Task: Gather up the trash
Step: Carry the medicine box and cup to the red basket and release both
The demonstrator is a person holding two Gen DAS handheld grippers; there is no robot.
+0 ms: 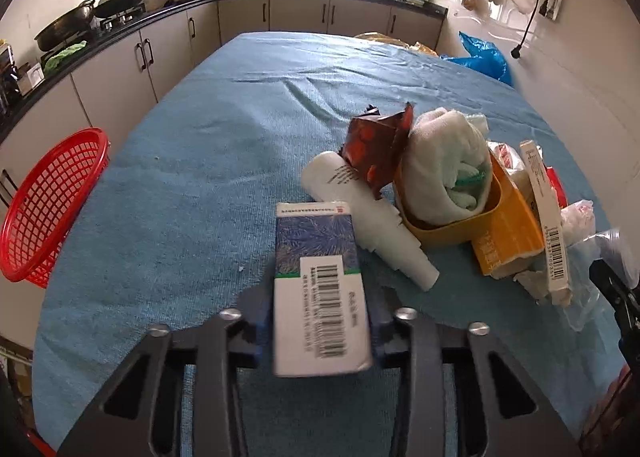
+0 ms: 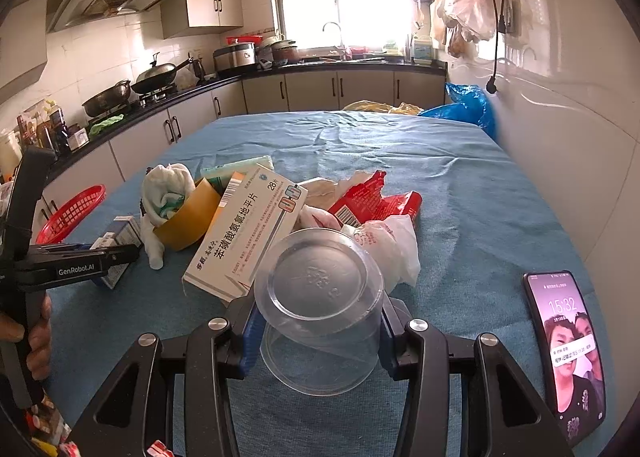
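My left gripper (image 1: 318, 323) is shut on a blue-and-white medicine box (image 1: 318, 289), held just above the blue cloth; the box also shows in the right wrist view (image 2: 120, 235). My right gripper (image 2: 318, 331) is shut on a clear plastic cup (image 2: 320, 305). A trash pile lies on the cloth: a white tube (image 1: 368, 213), a red-brown wrapper (image 1: 376, 145), a white towel (image 1: 444, 161) in a yellow tape roll (image 1: 452, 231), a white pill box (image 2: 248, 233), a red snack bag (image 2: 376, 197) and a white plastic bag (image 2: 392, 245). A red basket (image 1: 48, 201) sits at the table's left edge.
A phone (image 2: 568, 349) with its screen lit lies on the blue tablecloth (image 1: 224, 129) at the right. A blue plastic bag (image 2: 468, 107) sits at the far right corner by the wall. Kitchen counters with pans run along the left and back.
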